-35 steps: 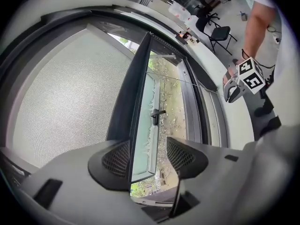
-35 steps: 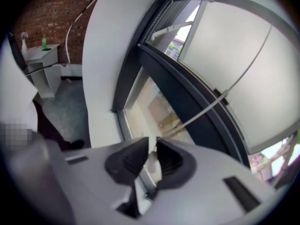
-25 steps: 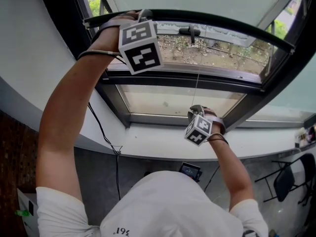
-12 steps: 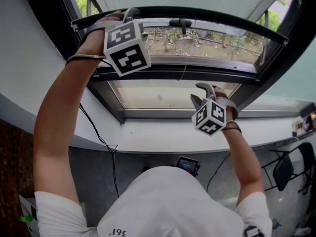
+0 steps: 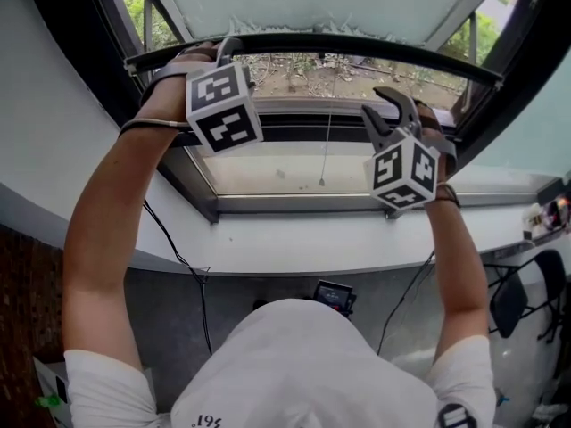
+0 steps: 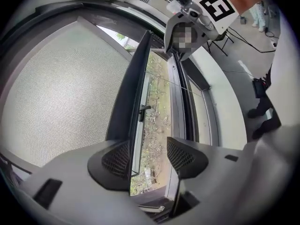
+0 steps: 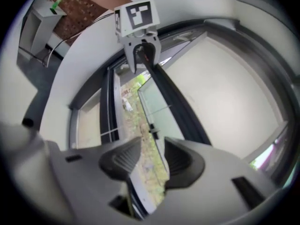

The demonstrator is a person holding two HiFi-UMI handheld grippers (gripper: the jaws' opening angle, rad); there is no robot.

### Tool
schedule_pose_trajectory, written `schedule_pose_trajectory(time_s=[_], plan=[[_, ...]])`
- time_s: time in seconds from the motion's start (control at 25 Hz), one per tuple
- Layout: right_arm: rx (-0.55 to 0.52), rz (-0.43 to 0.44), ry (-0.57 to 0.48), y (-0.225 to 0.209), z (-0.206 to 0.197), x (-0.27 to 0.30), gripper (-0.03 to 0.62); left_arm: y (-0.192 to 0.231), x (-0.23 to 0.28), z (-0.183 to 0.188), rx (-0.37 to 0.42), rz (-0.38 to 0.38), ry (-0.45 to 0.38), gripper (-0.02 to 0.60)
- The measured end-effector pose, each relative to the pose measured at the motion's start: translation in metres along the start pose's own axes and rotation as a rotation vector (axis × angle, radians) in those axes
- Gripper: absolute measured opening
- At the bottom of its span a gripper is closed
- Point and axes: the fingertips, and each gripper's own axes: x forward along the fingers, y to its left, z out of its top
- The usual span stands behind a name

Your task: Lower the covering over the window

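Up beside the blind's dark bottom bar (image 5: 357,43) rose the right gripper (image 7: 152,146), its jaws just opened wide, empty. The bar spanned the window (image 5: 268,168) high up. Its left end lay between the left gripper's (image 6: 148,146) parted jaws, against one pad. Below it was uncovered glass, and the cord (image 5: 326,141) hung free.

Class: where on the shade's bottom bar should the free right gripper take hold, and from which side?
Take the bottom bar near its right end, opposite the left gripper at the left end. Bring the right gripper, jaws just opened and empty, up from below across the bar: it is slim and long, so a gripper at each end should keep it level.
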Motion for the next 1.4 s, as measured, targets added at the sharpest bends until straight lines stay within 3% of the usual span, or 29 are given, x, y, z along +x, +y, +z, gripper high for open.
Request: schedule_pose_trajectory(time_s=[0.36,0.84,1.08,1.4], plan=[[-0.151,-0.115,0.079,-0.055,-0.015,0.023,0.163,-0.009,0.006,-0.001,-0.021,-0.025,0.001,0.245],[-0.291,-0.048,0.195,-0.045,-0.039,0.044,0.163,-0.016,0.016,-0.004,-0.046,-0.041,-0.015,0.245],[-0.245,0.068,0.239,-0.012,-0.053,0.051,0.163,-0.046,0.031,-0.011,-0.049,-0.095,-0.002,0.245],[-0.207,0.129,0.259,0.003,-0.062,0.055,0.163,-0.06,0.041,-0.014,-0.027,-0.109,0.018,0.245]])
